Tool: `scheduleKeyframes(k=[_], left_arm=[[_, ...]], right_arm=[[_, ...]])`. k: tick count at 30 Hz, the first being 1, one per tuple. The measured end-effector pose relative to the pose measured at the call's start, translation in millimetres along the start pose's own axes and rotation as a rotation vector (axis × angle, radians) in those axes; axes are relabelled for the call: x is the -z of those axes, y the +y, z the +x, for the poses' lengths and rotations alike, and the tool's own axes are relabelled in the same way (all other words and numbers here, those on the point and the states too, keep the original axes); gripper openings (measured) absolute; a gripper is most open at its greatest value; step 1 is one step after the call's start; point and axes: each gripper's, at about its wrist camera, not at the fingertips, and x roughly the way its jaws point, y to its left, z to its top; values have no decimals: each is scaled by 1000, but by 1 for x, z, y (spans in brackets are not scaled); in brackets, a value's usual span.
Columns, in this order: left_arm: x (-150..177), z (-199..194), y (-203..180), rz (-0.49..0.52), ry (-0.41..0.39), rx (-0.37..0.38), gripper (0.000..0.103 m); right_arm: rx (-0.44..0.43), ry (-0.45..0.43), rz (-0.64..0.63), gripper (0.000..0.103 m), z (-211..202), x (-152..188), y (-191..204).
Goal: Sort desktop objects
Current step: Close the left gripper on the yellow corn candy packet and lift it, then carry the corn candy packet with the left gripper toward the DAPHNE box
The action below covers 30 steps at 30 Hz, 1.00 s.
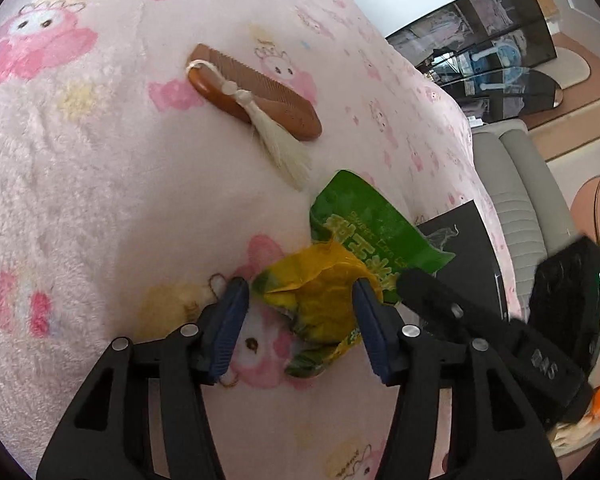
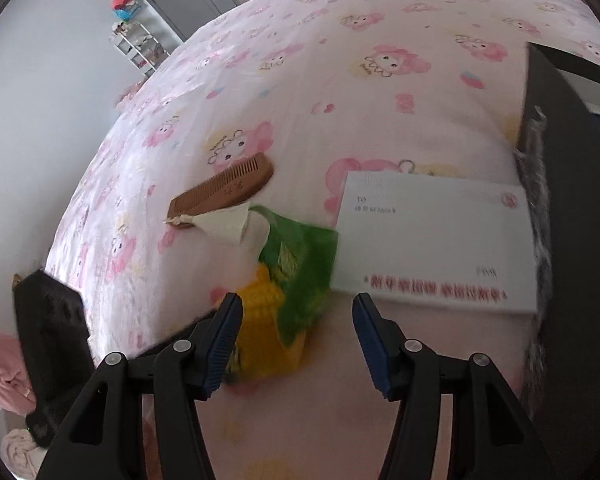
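While the left tongs [image 1: 302, 330] are standing apart with the crumpled yellow-and-green snack packet [image 1: 332, 280] lying right between their blue pads [image 1: 230, 330], the packet is sitting at the very tips, its yellow end nearest and its green end pointing away and to the right. Its long axis is running roughly along the tongs' reach, slanted rightward, so the pads are flanking the narrow way across it; whether they are touching it I cannot tell. The right tongs [image 2: 298, 336] are also standing apart and holding nothing, with the same packet lying just ahead and to their left, close by the left pad. My judgement is that the left tongs are the better placed to close on it.

Just beyond the packet, on the far right side, a black card [image 1: 460, 228] is lying half under its green end near the edge of the pink cartoon-print blanket [image 1: 100, 200]. From the right tongs, a white envelope [image 2: 436, 240] is lying ahead and to the right, touching the packet's green end, and a dark box [image 2: 572, 200] is standing farther right.

Farther ahead, the wooden comb [image 1: 256, 92] with its white tassel [image 1: 284, 152] is lying crosswise, the tassel reaching back close to the packet. To the left of the left tongs, open blanket is offering free room.
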Motion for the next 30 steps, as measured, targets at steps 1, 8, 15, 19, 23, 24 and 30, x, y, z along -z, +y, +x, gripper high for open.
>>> scheduleKeyframes(k=[1, 8, 15, 19, 23, 24, 30], left_arm=[[0, 0, -1, 4, -1, -1, 55], [2, -3, -7, 13, 1, 3, 48], [19, -3, -30, 71, 58, -11, 48], [22, -2, -36, 99, 95, 17, 54], [23, 3, -34, 102, 102, 27, 58], [22, 4, -32, 93, 101, 38, 58], [16, 16, -21, 23, 91, 103, 60]], right_arm=[[-10, 8, -2, 54, 7, -3, 0], [-48, -8, -34, 38, 2, 0, 3], [-51, 20, -49, 36, -40, 33, 0], [-54, 59, -22, 36, -60, 55, -7], [-7, 32, 14, 36, -67, 56, -18], [-6, 27, 29, 37, -66, 54, -21], [-7, -7, 100, 46, -43, 40, -34]])
